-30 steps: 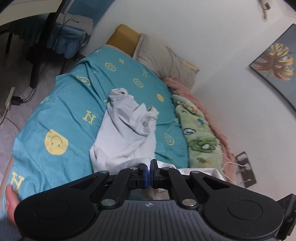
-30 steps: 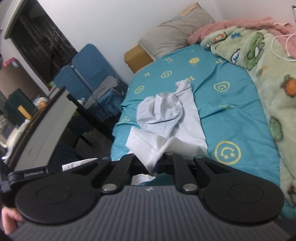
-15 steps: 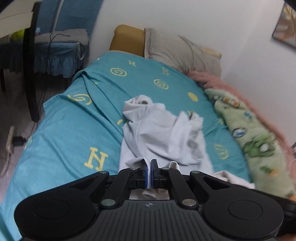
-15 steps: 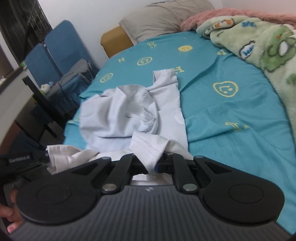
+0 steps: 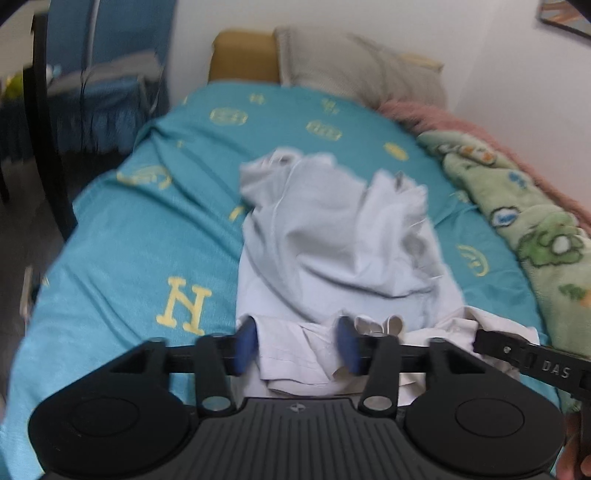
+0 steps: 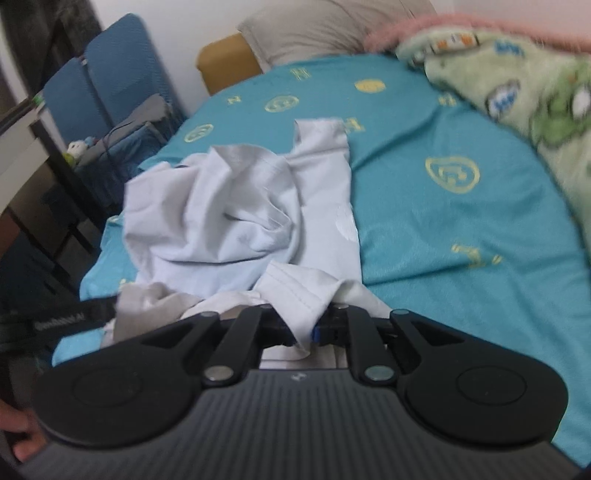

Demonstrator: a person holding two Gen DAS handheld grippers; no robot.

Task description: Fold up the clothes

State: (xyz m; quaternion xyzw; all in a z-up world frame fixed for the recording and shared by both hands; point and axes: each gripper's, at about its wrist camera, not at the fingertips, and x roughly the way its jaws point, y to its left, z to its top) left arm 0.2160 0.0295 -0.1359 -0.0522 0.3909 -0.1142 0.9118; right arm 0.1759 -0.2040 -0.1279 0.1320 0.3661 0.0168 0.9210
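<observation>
Place: I'm looking into a bedroom in someone's home.
Bed: a teal bedsheet [image 5: 140, 258] printed with yellow letters and smiley faces fills most of my view.
Pillows: I see a grey pillow [image 5: 354, 62] and a mustard cushion [image 5: 243, 55] against the white wall.
Blankets: a green cartoon blanket [image 6: 517, 74] and a pink fluffy one [image 5: 436, 114] lie along the wall side.
Furniture: blue chairs [image 6: 110, 74] draped with clothing stand by a dark table leg [image 5: 48, 129].
Wall: a framed picture [image 5: 565, 18] hangs at top right.
</observation>
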